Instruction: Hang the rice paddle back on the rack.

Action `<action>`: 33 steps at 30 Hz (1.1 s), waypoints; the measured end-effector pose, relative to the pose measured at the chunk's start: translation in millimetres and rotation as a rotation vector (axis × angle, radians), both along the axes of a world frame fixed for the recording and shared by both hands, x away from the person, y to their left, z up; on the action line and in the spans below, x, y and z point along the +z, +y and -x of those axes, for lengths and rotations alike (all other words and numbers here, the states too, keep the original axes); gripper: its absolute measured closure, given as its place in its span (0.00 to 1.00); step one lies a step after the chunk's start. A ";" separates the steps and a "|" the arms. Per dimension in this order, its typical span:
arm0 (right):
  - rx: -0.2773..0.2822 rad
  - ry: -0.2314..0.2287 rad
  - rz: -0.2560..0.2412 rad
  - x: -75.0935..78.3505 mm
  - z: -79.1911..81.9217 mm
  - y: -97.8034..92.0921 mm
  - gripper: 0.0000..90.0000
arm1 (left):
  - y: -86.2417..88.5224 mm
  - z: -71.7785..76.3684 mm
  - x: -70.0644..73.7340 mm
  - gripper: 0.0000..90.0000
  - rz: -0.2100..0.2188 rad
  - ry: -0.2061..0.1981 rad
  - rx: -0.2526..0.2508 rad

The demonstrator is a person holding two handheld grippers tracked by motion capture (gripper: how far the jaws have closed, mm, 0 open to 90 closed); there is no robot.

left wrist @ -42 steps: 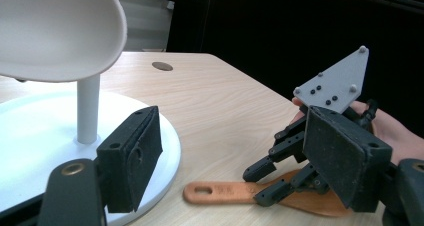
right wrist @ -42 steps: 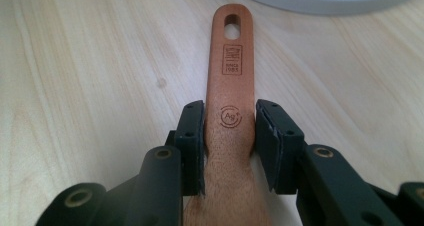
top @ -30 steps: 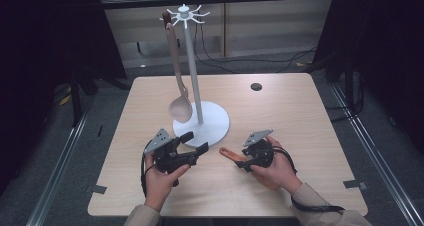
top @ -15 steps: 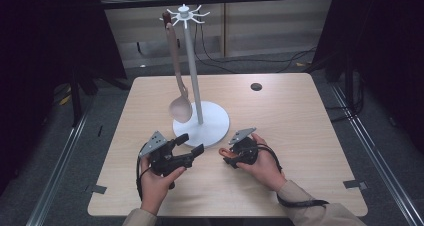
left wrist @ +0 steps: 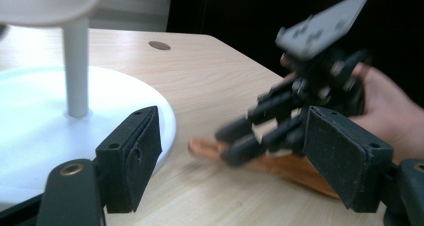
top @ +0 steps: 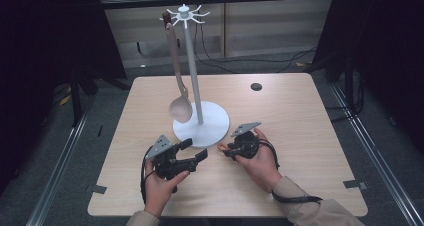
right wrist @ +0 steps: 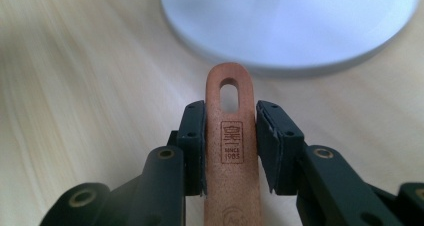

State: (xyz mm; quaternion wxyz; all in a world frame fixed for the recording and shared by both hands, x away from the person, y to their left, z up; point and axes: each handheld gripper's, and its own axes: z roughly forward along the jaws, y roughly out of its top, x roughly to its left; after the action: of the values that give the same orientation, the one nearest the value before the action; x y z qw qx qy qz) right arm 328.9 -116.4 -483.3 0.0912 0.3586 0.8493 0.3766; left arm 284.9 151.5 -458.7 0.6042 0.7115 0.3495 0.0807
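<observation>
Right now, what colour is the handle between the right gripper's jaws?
Reddish-brown wood, stamped with a darker logo; the handle shows best in the right gripper view.

Pale wood, white stand, black claws

The surface [top: 310, 136] is light beige wood with a fine straight grain and one small dark round spot [top: 256, 86]. The stand [top: 200, 126] is plain white, base and pole alike. The hanging spoon [top: 180, 106] is pale tan with a darker brown top end. The handle [right wrist: 232, 151] is warm reddish-brown, stamped with a darker brown boxed mark reading "SINCE 1985". Both the left claw [top: 197, 151] and the right claw [top: 226, 151] are matt black, each topped by a grey plate. The sleeve [top: 310, 211] is beige.
</observation>
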 end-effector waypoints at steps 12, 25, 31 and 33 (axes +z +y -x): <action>-0.137 -0.183 -0.255 50.5 23.9 -25.9 0.74 | -60.3 3.3 -13.0 0.29 -0.009 0.081 -0.079; -0.158 -0.246 -0.322 65.6 38.5 -30.8 0.74 | -93.5 -4.4 -10.2 0.60 0.125 0.128 -0.050; -0.161 -0.256 -0.330 68.9 41.2 -29.1 0.74 | -99.7 -4.9 -9.2 0.76 0.143 0.151 -0.046; -0.156 -0.255 -0.339 69.9 41.5 -29.3 0.74 | -99.7 -4.7 -8.6 0.80 0.149 0.147 -0.039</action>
State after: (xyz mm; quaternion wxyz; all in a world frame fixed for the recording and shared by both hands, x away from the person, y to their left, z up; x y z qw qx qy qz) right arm 287.4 -145.7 -413.5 0.1651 0.3829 0.7252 0.5480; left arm 289.6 51.8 -467.3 0.6295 0.6755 0.3838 -0.0098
